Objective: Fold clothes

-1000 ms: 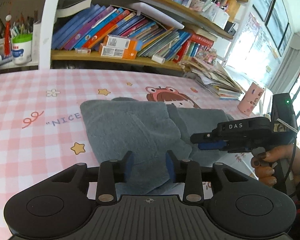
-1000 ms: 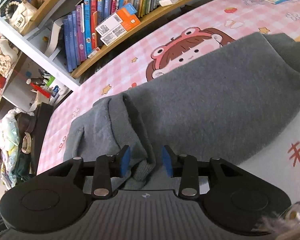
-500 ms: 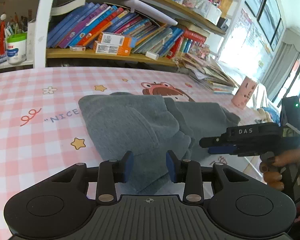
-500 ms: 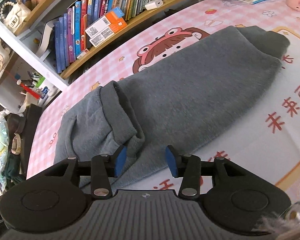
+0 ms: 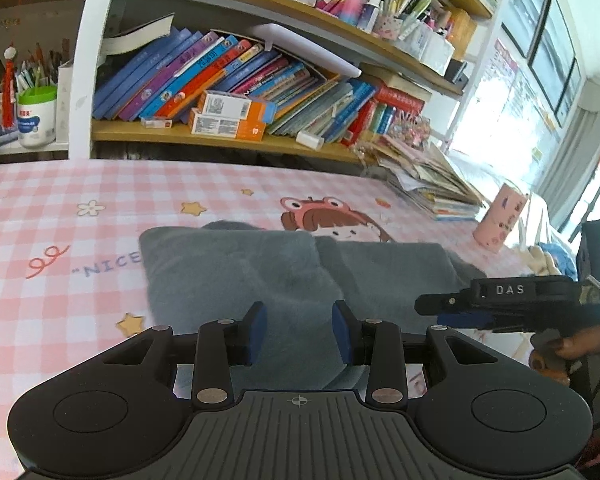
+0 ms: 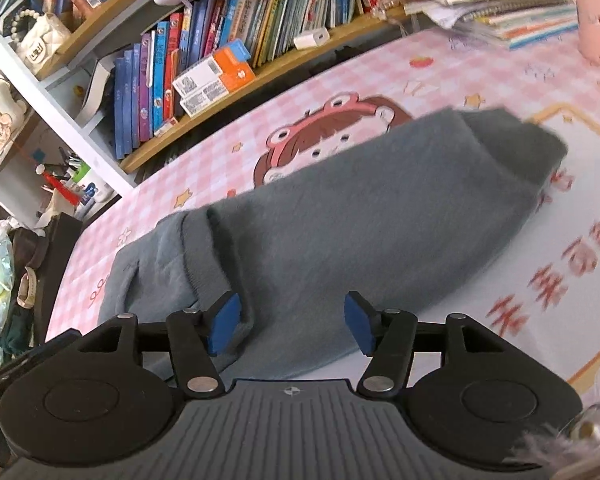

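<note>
Grey garment (image 6: 360,216), released a second ago, is laid folded mid-frame; left gripper (image 5: 299,332) and right gripper (image 6: 292,326) are spread, empty.

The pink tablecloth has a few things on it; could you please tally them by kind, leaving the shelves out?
Grey garment: 1, folded on the tablecloth
Pink cup: 1
Stack of books and papers: 1
Total: 3
</note>
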Demonstrator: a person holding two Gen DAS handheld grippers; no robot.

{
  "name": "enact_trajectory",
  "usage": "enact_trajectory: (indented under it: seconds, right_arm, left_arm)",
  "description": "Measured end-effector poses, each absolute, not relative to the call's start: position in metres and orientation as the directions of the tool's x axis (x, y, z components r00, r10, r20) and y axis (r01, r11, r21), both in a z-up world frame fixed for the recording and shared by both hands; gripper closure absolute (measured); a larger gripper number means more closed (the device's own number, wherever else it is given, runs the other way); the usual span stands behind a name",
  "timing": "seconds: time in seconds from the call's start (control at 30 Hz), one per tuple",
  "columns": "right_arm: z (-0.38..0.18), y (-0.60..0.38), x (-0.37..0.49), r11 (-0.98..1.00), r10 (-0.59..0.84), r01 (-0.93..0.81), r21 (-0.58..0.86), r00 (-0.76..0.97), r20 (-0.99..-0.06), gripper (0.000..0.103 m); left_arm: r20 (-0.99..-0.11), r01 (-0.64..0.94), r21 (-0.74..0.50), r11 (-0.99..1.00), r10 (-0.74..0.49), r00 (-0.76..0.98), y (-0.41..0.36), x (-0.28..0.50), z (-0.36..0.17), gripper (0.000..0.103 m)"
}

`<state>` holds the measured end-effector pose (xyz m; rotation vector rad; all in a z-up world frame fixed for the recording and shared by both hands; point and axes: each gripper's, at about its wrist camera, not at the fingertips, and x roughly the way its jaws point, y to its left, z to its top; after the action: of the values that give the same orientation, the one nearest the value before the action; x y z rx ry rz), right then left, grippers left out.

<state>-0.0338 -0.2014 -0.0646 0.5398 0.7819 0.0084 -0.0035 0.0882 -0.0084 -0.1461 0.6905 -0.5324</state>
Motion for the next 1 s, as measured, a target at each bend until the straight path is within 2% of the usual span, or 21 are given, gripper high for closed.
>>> enact_trajectory:
  seconds: [0.13,0.2,0.23,0.43,0.5,0.7,1.0]
  right_arm:
    - [-0.062,-0.237,-0.031,0.858,0.207,0.189,0.478,0.725,-0.658,0.046]
    - [-0.063,-0.255,-0.029,0.853,0.215,0.188,0.487,0.724,-0.656,0.046]
    - [-0.064,-0.264,-0.028,0.851,0.22,0.186,0.49,0.721,-0.657,0.046]
    - [-0.068,-0.313,-0.024,0.85,0.258,0.16,0.503,0.706,-0.66,0.046]
    - [-0.071,-0.327,-0.025,0.848,0.275,0.148,0.51,0.698,-0.661,0.046]
    - [-0.081,-0.36,-0.028,0.821,0.343,0.126,0.557,0.67,-0.658,0.047]
    - [-0.096,-0.378,-0.019,0.784,0.406,0.146,0.603,0.615,-0.676,0.047]
  left_arm:
    - [-0.57,0.399,-0.285,0.871,-0.489,0.661,0.062,-0.004,-0.007,0.067]
    - [-0.575,0.382,-0.275,0.882,-0.469,0.67,0.046,-0.006,-0.008,0.054]
    - [-0.576,0.372,-0.271,0.888,-0.46,0.676,0.039,-0.007,-0.008,0.052]
    - [-0.591,0.321,-0.254,0.913,-0.409,0.696,-0.008,-0.015,-0.013,0.051]
    - [-0.599,0.311,-0.248,0.918,-0.397,0.695,-0.023,-0.017,-0.016,0.047]
    - [-0.633,0.317,-0.237,0.918,-0.394,0.667,-0.06,-0.028,-0.019,0.047]
    - [-0.669,0.271,-0.209,0.939,-0.34,0.661,-0.08,-0.038,-0.022,0.047]
